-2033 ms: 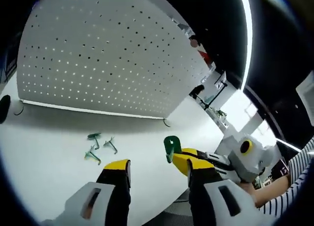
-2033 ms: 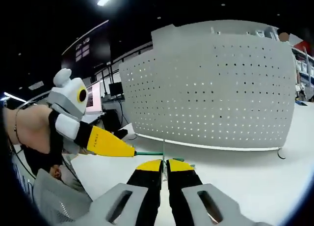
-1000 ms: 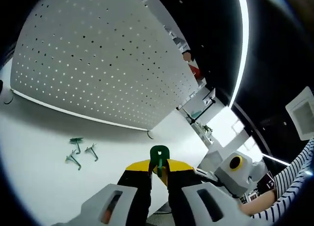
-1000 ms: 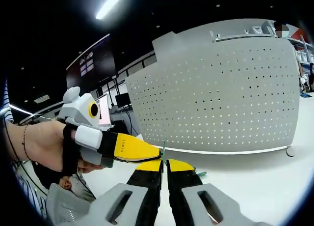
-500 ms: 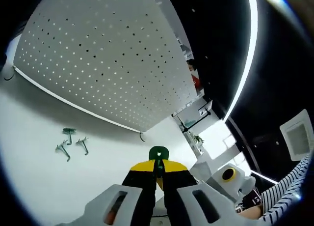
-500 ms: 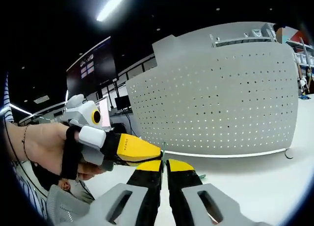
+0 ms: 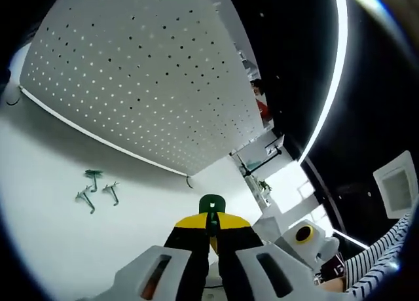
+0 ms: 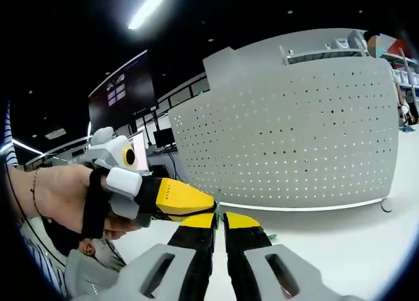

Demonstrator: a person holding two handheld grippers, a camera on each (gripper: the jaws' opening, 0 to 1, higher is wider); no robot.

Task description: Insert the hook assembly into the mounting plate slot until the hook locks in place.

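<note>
My left gripper (image 7: pixel 211 224) is shut on the green hook assembly (image 7: pixel 211 205), whose rounded green end sticks up above the yellow jaws. Just right of it is the right gripper's body, and in the right gripper view the left gripper (image 8: pixel 167 196) comes in from the left in a person's hand. There its yellow jaw meets my right gripper (image 8: pixel 219 217) at the tips. The right jaws stand nearly together on a thin green wire of the hook (image 8: pixel 218 196). The white perforated mounting plate (image 7: pixel 137 72), also seen as the mounting plate (image 8: pixel 294 144), stands upright on the white table.
Several loose green hooks (image 7: pixel 91 186) lie on the white table (image 7: pixel 52 183) left of the grippers, near the plate's foot. A small dark hook (image 7: pixel 189 182) sits at the plate's lower corner. Shelves and desks stand behind. A striped sleeve (image 7: pixel 386 262) shows at the lower right.
Two seconds ago my left gripper was open beside the hook held by the right one; it has shut on the hook's green end. In the last half second hardly anything has shifted.
</note>
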